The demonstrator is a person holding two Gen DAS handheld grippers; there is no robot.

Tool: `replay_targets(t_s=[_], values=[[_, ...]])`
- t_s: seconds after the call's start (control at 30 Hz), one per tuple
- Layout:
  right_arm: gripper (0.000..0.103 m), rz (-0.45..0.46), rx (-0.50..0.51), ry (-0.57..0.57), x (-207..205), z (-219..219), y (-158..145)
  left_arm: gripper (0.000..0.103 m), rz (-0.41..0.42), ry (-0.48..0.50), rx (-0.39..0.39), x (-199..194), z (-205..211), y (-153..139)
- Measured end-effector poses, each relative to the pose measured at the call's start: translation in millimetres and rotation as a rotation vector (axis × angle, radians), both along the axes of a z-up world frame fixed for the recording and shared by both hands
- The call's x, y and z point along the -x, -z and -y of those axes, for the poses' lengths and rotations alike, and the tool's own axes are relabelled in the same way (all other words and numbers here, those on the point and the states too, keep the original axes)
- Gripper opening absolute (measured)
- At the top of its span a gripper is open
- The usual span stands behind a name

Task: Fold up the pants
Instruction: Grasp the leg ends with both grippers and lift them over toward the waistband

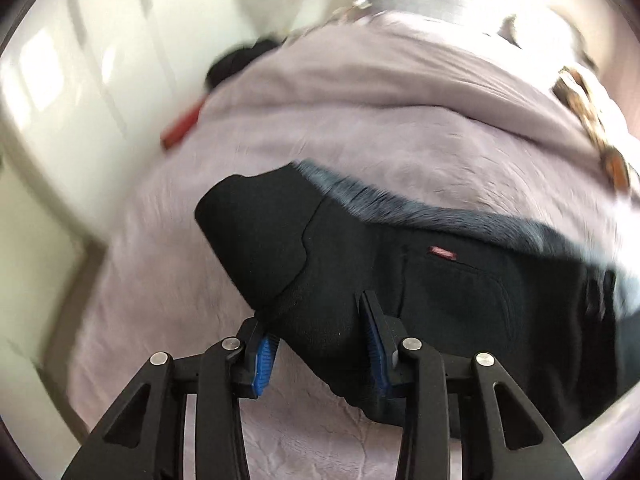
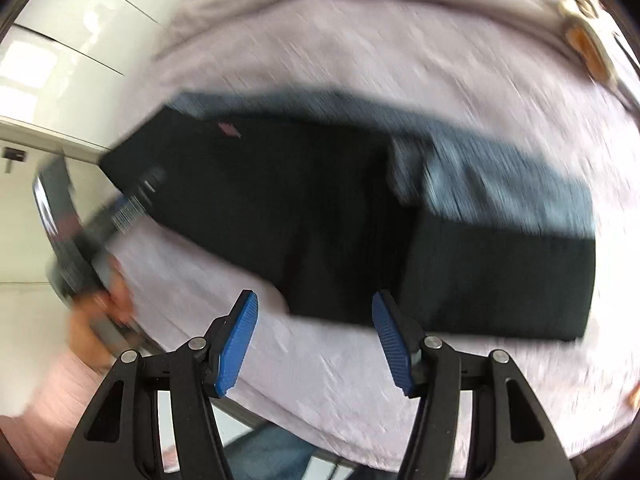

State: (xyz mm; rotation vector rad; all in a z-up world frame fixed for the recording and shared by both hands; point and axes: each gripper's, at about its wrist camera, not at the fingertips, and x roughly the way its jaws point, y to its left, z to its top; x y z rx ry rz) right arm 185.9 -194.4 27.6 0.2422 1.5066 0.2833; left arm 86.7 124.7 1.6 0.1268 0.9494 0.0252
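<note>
Lilac bedspread [image 1: 360, 128]; pants [image 1: 400, 280] between left jaws

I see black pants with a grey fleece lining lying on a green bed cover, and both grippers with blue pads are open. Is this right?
Not quite: the bed cover is pale lilac, not green, as the left wrist view shows. The rest holds: the black pants with grey fleece lining lie on it, and the left gripper and the right gripper are both open.

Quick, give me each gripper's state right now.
Left gripper: jaws open, straddling a fold of the black pants, not clamped.
Right gripper: jaws open, empty, near the pants' edge.
</note>
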Motion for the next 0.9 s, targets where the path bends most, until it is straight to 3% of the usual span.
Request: replay_targets(t_s=[0.1,0.2,0.3,0.47,0.63,0.67,0.7,0.73,0.9], values=[[0.078,0.029,-0.075,-0.047,-39.9,-17.6,-19.6,0.040,0.040,0.080,-0.077,8.5,17.1,-3.2],[0.078,0.042,-0.145,-0.143,-82.6,-60.1,-33.9,0.040,0.052,0.112,-0.128,9.5,31.3,-1.7],[0.078,-0.014,-0.179,-0.270,-119.7,-116.8,-31.0,0.040,0.055,0.112,-0.134,9.8,30.5,-2.7],[0.078,-0.109,-0.115,-0.477,-158.0,-209.7,-3.1,0.040,0.047,0.092,-0.114,3.3,25.6,1.2],[0.077,-0.257,-0.042,-0.541,-166.7,-246.1,44.5,0.040,0.048,0.088,-0.117,3.5,25.8,2.8],[0.073,-0.277,-0.031,-0.544,-167.0,-248.1,51.4,0.040,0.043,0.091,-0.113,3.5,26.5,3.7],[0.037,-0.277,-0.035,-0.547,-167.9,-248.4,55.0,0.040,0.040,0.093,-0.110,3.2,27.5,2.3],[0.021,-0.269,-0.044,-0.542,-168.0,-246.2,55.6,0.040,0.045,0.097,-0.106,3.5,28.7,0.0],[0.018,-0.168,-0.176,-0.441,-161.6,-193.7,24.0,0.040,0.120,0.179,-0.124,15.3,58.8,-32.2]])
